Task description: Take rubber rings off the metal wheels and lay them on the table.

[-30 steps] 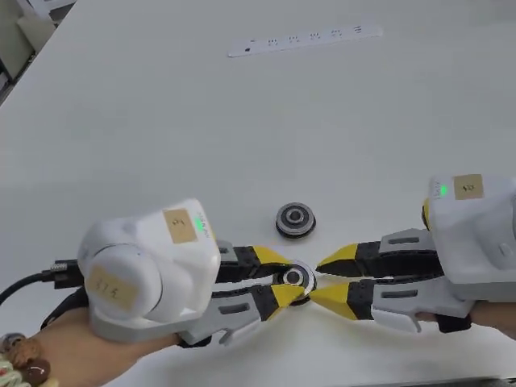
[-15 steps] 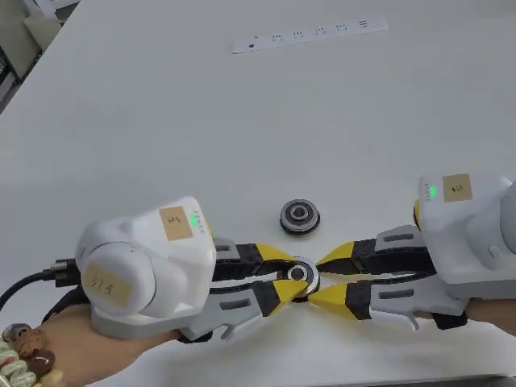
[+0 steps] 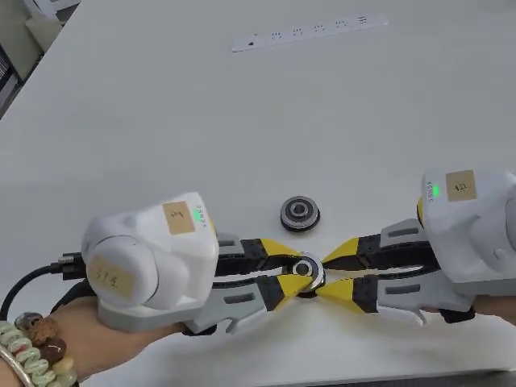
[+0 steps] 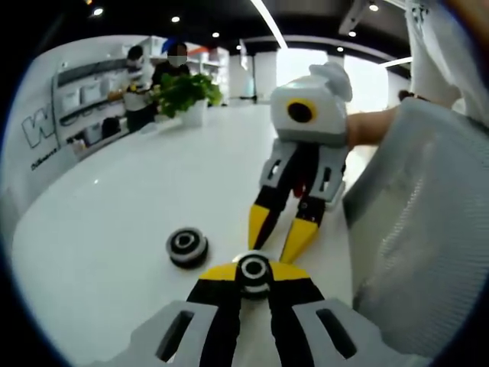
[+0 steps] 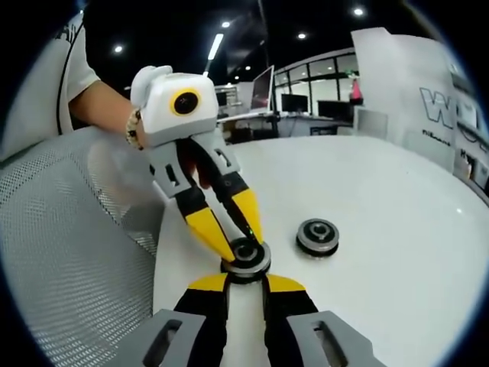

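Two grippers meet at one wheel [image 3: 306, 272]; left gripper [image 3: 300, 272] jaws clamp it; right gripper [image 3: 322, 274] jaws narrow at its rim, grip unclear; we'd peel the ring [image 5: 245, 273] steadily.

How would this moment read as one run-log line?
left tool: shut on wheel | right tool: tips at same wheel, grip unclear | second wheel: lying free on table

Your left gripper [image 3: 298, 272] and right gripper [image 3: 322, 276] meet tip to tip around the small metal wheel [image 3: 307, 272] near the front edge of the white table [image 3: 161, 121], so neither has room straight ahead. Just beyond them a second black-ringed metal wheel [image 3: 300, 214] stands in the way. Past it the tabletop lies open up to the long white power strip [image 3: 310, 34] on the far side. A black cable [image 3: 24, 284] trails from the back of the left gripper.
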`<state>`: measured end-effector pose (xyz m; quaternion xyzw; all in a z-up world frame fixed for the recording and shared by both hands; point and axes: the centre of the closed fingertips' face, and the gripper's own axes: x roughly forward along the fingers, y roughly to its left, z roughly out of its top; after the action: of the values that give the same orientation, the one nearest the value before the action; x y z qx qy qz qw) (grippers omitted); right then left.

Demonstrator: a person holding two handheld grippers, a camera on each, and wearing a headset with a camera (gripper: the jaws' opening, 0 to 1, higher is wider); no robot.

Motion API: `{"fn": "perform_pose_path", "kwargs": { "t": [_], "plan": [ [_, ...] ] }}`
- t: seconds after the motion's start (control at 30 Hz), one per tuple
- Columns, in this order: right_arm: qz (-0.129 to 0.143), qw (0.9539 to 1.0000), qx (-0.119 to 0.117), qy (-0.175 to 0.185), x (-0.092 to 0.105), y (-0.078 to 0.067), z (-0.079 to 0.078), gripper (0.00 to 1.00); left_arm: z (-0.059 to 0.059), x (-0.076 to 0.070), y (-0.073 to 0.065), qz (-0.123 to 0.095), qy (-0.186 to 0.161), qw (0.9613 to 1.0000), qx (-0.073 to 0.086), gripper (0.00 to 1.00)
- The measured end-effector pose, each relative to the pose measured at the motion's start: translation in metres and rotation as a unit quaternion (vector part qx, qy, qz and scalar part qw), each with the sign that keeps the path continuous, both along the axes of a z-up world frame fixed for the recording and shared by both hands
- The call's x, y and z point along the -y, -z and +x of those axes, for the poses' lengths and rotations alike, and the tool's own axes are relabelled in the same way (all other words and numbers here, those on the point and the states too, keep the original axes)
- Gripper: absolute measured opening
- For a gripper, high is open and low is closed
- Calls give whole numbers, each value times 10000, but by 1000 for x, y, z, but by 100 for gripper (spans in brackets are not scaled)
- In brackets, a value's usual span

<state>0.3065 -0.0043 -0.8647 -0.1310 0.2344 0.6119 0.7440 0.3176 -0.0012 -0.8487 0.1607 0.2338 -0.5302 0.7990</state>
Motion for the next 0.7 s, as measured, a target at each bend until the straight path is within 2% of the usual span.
{"fn": "perform_pose_path", "kwargs": {
  "t": [0.7],
  "plan": [
    [-109, 9999, -26, 75, 5, 2, -1, 9, 1, 2, 1, -58, 1, 10000, 61, 14]
  ]
}}
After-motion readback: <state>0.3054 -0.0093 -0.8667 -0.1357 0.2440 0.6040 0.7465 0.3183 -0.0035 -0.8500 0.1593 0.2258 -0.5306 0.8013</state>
